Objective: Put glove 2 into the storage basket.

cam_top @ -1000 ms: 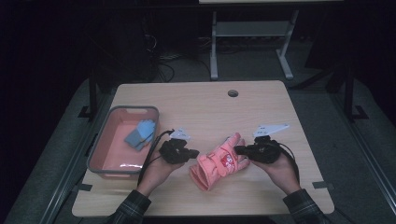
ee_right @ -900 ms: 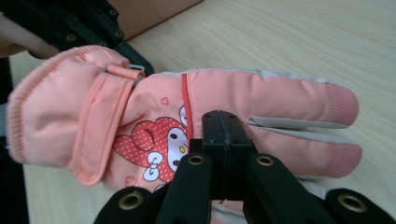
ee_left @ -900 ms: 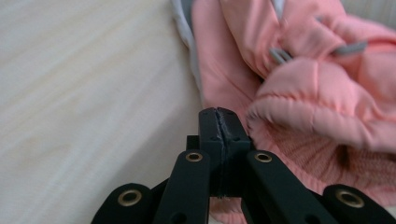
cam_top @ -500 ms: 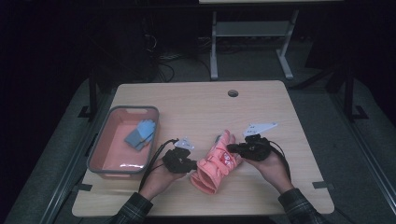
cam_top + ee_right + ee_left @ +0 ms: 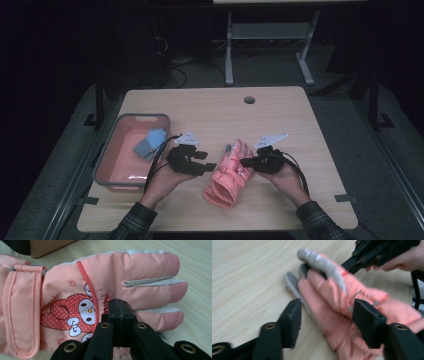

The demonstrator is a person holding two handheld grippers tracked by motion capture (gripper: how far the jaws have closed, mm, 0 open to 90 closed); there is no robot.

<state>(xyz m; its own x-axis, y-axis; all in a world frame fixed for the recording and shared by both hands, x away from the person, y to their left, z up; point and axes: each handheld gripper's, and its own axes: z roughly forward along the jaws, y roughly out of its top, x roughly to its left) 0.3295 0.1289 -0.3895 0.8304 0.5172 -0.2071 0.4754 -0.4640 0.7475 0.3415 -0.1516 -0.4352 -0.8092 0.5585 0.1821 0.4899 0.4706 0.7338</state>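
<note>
while the pale wooden table [image 5: 210, 115] stands on grey floor in a dark room, the pink ski glove [image 5: 231, 172] lies near its front edge, pinched by the right gripper [image 5: 248, 163], as the left gripper [image 5: 209, 161], just opening, spreads beside it, right of the pink bin [image 5: 107, 160].

Glove [image 5: 231, 172]: I saw it on the table [image 5: 210, 110], toward the near edge, between my two grippers.
Left gripper [image 5: 206, 166]: just left of the glove.
Right gripper [image 5: 246, 162]: at the glove's right side.
Bin [image 5: 102, 162]: at the table's left edge.
Cloth [image 5: 149, 143]: lay in the bin, far right corner.
</note>
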